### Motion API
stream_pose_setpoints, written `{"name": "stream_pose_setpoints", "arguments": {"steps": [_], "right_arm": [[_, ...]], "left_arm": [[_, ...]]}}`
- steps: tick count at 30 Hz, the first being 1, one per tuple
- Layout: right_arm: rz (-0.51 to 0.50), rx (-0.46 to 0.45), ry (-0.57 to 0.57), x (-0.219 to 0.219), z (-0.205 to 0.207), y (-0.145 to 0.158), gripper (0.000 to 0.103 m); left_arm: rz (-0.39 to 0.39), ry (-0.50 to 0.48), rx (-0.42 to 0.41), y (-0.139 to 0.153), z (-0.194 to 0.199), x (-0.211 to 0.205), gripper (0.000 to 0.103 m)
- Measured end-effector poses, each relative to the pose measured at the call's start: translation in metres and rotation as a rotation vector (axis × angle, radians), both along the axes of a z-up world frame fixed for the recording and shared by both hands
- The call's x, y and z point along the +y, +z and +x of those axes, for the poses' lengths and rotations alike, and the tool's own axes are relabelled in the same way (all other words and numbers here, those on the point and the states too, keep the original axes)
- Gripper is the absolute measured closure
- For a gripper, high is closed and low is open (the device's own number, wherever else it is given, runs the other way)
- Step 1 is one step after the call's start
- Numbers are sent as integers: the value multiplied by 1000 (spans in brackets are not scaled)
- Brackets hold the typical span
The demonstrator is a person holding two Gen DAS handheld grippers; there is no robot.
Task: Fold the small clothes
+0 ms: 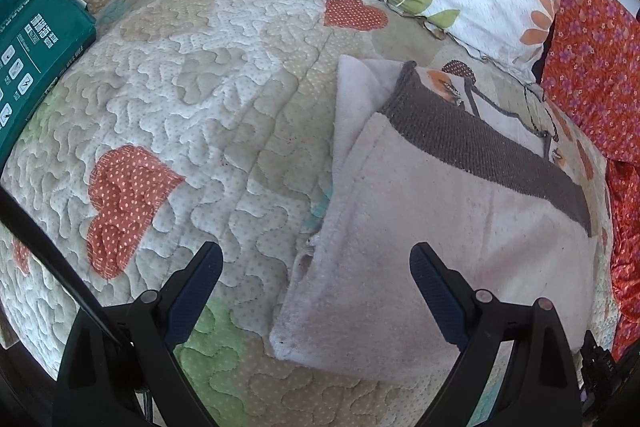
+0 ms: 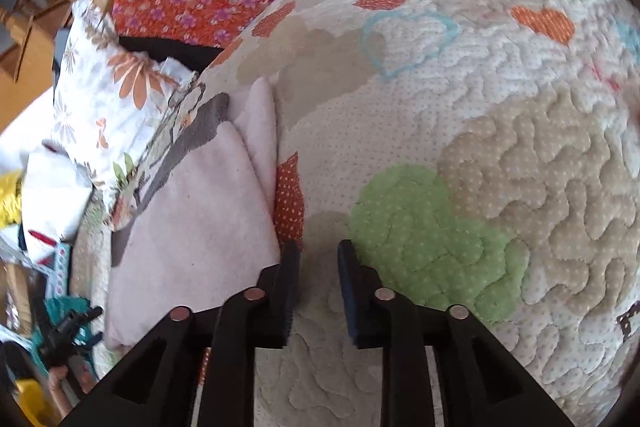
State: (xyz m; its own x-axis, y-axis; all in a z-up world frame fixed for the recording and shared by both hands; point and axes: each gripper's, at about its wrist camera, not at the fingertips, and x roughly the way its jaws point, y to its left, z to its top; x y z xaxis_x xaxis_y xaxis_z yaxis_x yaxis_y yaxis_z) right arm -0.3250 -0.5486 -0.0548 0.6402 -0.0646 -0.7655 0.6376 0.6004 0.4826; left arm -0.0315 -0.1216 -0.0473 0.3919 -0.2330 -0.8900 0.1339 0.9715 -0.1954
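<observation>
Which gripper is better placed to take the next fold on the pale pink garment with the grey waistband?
Probably left. The left gripper hangs open right over the pale pink garment, straddling its near edge. The right gripper stands narrowly open over the bare heart-patterned quilt, beside the cloth.

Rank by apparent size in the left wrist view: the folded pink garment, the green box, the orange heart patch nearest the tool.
1. Folded pink garment, though nearness inflates it.
2. Green box, partly cropped.
3. Orange heart patch.
</observation>
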Motion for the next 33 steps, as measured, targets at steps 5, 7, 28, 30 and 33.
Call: {"name": "stream_pose_setpoints", "arguments": {"steps": [5,7,28,30,33], "right_arm": [[-92,52,42,12,12,2,70],[-119,67,52,15,14,2,68],[-287,149,34,51,-5,37,51],[-326,143,42,57,-9,47,46],[-400,147,63,67,-16,60,41]], "left_arm": [[-17,12,-22,6,-2,2,9],[-31,20,-37,11,-4,5,9],[-241,226,-82,37,-60,117,9],[-252,227,-91,39,-61,119,9],[-252,217,-100,41,-60,116,9]]}}
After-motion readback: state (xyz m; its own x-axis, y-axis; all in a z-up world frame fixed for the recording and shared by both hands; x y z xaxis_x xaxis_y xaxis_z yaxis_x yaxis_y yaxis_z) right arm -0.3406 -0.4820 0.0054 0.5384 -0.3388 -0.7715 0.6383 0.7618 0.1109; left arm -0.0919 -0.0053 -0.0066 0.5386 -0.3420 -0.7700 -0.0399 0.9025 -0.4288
